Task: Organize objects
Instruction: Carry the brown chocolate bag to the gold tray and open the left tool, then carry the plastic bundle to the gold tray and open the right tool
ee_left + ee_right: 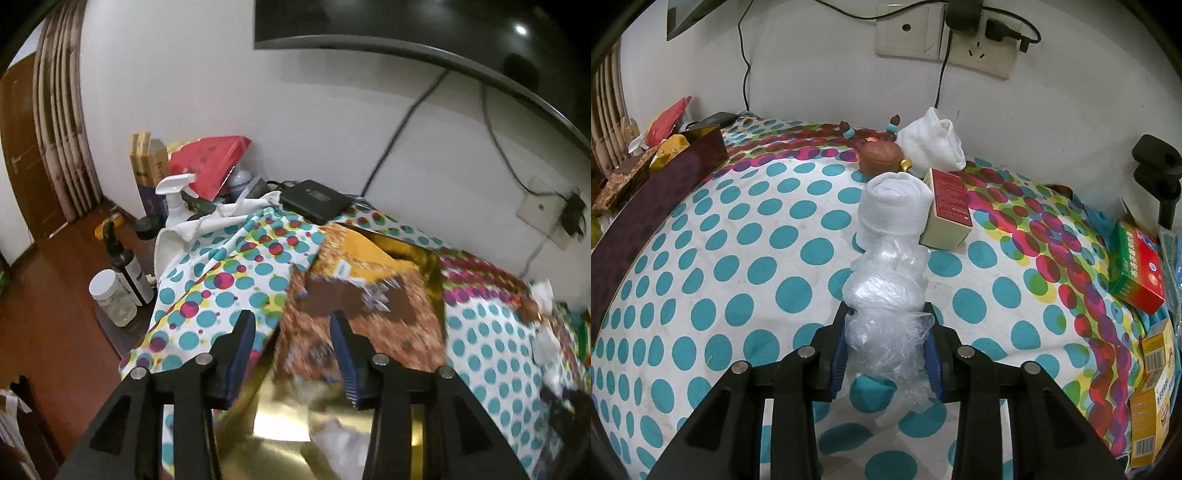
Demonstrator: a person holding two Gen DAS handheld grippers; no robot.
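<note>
In the left wrist view my left gripper [291,326] stands open over a gold-lined box [430,273] on the dotted tablecloth [229,273]. Brown patterned packets [369,317] and a yellow packet [369,260] lie in the box; nothing sits between the fingers. In the right wrist view my right gripper [886,314] is shut on a crumpled clear plastic bag [886,291], low over the cloth. Just beyond the bag lie a rolled white sock [894,210], a small red-topped box [949,206], a brown round trinket [881,157] and a white cloth bundle [932,142].
The box's dark outer wall [665,177] runs along the left. A green and red carton [1137,269] and yellow cartons [1152,398] lie at the right edge. A spray bottle [177,199], dark bottle [129,269], jar [112,299] and black device [314,201] crowd the far left corner.
</note>
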